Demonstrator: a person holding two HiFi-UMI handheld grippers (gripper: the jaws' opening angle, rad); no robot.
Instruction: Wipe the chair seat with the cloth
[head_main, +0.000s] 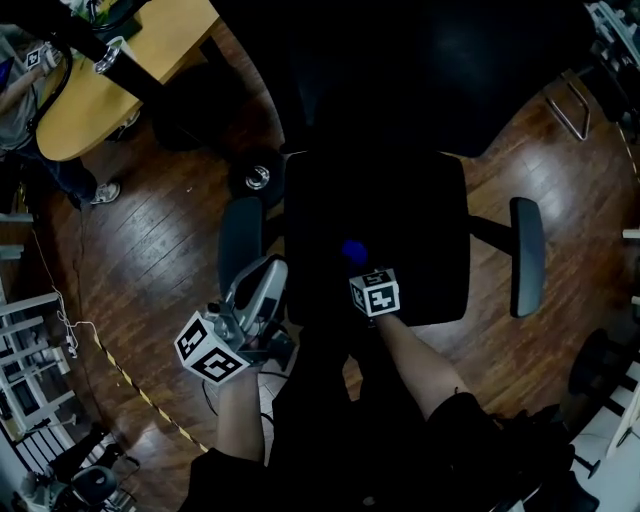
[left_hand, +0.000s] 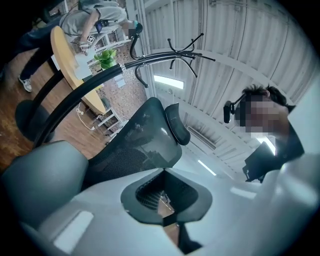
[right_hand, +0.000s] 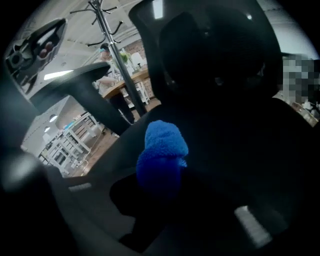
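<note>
Right gripper (head_main: 362, 272) is clamped on a blue cloth (head_main: 353, 250). In the right gripper view a fuzzy tuft pokes out past the jaws, with the dark backrest (right_hand: 220, 65) behind it. In the head view the cloth sits over the lower-left part of the black chair seat (head_main: 420, 210), near the centre of the frame. The pictures are too dark to tell whether it is touching the seat.

Left gripper (head_main: 268, 272) has its jaws together with nothing between them. It sits lower left, just beside the left armrest (head_main: 240, 240) and off the seat.

The step in hand looks like the wipe stroke, with most of the seat probably undone. To do it well:
- Hold the clamp firm, since only a little cloth shows.
- Tilt the gripper low so the cloth rubs the seat and not the jaw tips.
- Press lightly and run overlapping passes across to the right armrest (head_main: 527, 255) side.
- The chair has a caster (head_main: 258, 178) and may roll or swivel, so bracing the armrest with the left gripper would help.
</note>
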